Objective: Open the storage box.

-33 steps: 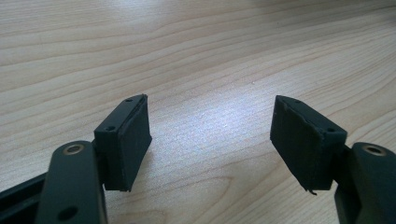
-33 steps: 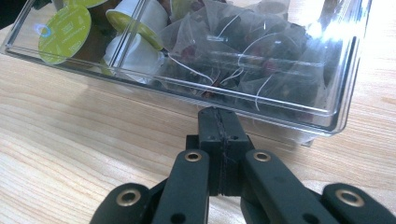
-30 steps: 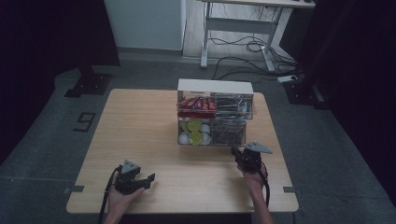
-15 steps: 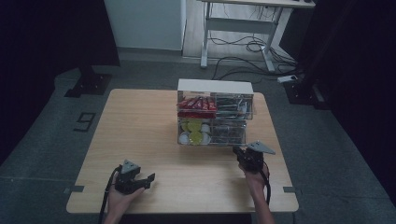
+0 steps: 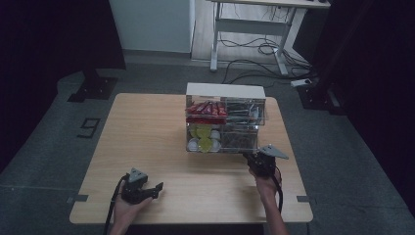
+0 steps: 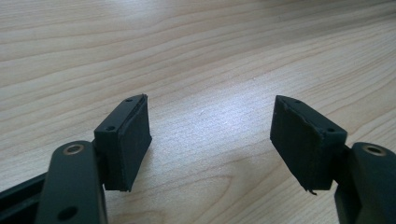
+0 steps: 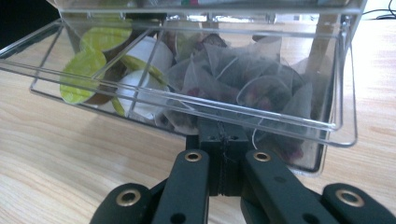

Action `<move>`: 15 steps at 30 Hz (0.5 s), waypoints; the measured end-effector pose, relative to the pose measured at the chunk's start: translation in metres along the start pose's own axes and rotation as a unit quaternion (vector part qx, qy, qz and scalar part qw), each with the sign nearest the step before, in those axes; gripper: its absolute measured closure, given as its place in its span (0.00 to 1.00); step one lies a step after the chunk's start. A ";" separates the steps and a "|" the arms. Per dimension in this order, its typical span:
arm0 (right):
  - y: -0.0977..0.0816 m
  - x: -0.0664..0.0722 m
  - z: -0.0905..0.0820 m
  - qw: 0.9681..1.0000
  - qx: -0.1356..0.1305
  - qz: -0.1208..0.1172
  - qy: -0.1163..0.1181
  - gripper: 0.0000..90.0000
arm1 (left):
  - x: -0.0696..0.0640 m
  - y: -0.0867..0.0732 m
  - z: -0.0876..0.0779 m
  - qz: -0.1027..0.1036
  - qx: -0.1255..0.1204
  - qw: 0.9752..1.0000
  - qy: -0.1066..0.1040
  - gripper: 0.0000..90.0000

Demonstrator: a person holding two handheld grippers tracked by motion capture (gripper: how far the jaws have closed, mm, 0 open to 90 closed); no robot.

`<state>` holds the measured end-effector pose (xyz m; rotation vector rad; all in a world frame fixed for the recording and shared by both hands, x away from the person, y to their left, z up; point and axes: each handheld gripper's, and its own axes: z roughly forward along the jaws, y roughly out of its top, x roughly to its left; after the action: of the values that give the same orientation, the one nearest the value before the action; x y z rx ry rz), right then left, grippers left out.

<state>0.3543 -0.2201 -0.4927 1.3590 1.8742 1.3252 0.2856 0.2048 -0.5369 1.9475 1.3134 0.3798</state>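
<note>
Clear plastic drawer holds mesh pyramid teabags.

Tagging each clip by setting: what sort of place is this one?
Probably a lab or recording studio, not a home: a lone light wooden table ringed by dark curtains, a white-framed desk with loose cables on the grey floor behind.

Clear drawer pulled out, holding tea bags.
</note>
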 end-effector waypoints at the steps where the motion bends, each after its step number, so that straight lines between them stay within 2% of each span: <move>1: 0.000 0.000 0.000 1.000 0.000 0.000 0.000 0.99 | 0.000 0.000 -0.001 0.000 0.000 1.000 0.001 0.32; 15: 0.016 -0.001 0.001 1.000 -0.026 0.015 0.001 0.99 | 0.001 0.000 -0.002 -0.001 -0.001 1.000 0.002 0.32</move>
<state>0.3625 -0.2198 -0.4785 1.3643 1.8144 1.3810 0.2850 0.2061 -0.5359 1.9432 1.3176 0.3844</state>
